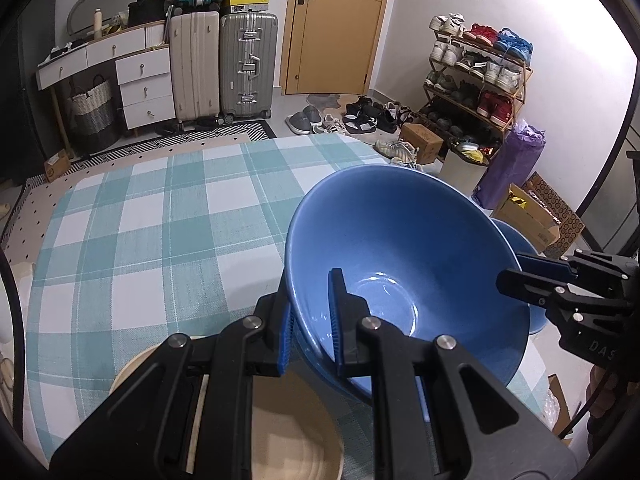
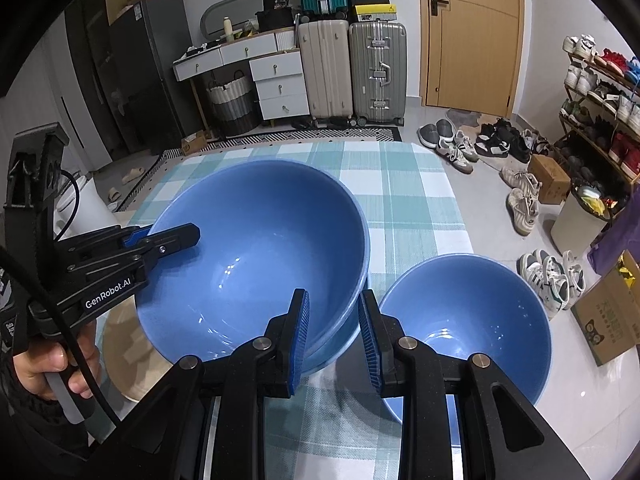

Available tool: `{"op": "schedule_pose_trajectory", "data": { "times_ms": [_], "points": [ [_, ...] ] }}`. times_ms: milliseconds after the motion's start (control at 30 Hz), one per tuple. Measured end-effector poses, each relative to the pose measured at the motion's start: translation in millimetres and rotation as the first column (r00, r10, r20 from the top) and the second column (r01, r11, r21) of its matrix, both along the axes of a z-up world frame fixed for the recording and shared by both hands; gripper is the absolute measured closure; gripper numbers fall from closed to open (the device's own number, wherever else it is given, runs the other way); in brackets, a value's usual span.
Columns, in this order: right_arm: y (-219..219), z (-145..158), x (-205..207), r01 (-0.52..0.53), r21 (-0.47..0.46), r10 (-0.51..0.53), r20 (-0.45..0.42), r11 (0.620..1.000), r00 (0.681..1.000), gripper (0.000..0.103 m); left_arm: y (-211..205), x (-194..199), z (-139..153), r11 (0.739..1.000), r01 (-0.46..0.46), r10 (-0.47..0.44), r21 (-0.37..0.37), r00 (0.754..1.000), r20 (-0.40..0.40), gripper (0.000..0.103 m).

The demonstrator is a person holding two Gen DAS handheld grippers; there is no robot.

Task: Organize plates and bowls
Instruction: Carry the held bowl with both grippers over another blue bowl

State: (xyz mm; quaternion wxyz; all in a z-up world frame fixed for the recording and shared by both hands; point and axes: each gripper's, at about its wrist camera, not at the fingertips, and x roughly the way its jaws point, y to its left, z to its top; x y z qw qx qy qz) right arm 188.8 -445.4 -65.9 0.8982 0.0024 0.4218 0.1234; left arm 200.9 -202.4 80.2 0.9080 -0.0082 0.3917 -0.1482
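Observation:
A large blue bowl (image 1: 400, 248) (image 2: 256, 248) sits nested in another blue bowl (image 2: 340, 340) on the checked tablecloth (image 1: 160, 220). My left gripper (image 1: 310, 320) is shut on the large bowl's near rim; it also shows in the right wrist view (image 2: 176, 236). My right gripper (image 2: 334, 336) is open, its fingers between the large bowl and a smaller blue bowl (image 2: 468, 328), gripping nothing. The right gripper also shows in the left wrist view (image 1: 516, 280). A beige plate (image 1: 280, 432) lies under my left gripper.
The table's far edge (image 2: 320, 144) faces suitcases (image 2: 376, 68), drawers (image 2: 276, 80) and a door (image 2: 472, 32). Shoes (image 2: 520, 196) and a shoe rack (image 1: 476, 76) stand on the floor to the right, with cardboard boxes (image 2: 608, 312).

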Motion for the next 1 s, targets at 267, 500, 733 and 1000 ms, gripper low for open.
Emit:
{"op": "schedule_pose_trajectory", "data": {
  "times_ms": [267, 500, 733, 1000],
  "points": [
    [0.3, -10.7, 8.3, 0.013, 0.002, -0.013, -0.016, 1.0, 1.0, 0.076, -3.0, 11.3, -17.8, 0.999, 0.006, -0.007, 0.031, 1.0, 0.011, 0.091],
    [-1.9, -20.9, 15.5, 0.019, 0.005, -0.019, -0.038, 1.0, 0.999, 0.076, -8.5, 20.4, -34.2, 0.998, 0.002, -0.003, 0.067, 1.0, 0.015, 0.091],
    [-2.7, -28.7, 19.9, 0.018, -0.003, -0.018, -0.052, 1.0, 0.998, 0.076, -15.0, 36.4, -51.6, 0.994, 0.0, -0.002, 0.108, 1.0, 0.02, 0.091],
    [-0.4, -37.8, 25.5, 0.005, -0.021, -0.006, -0.052, 1.0, 0.999, 0.076, -20.0, 46.8, -69.0, 0.983, -0.019, 0.013, 0.185, 0.999, 0.035, 0.09]
  ]
}}
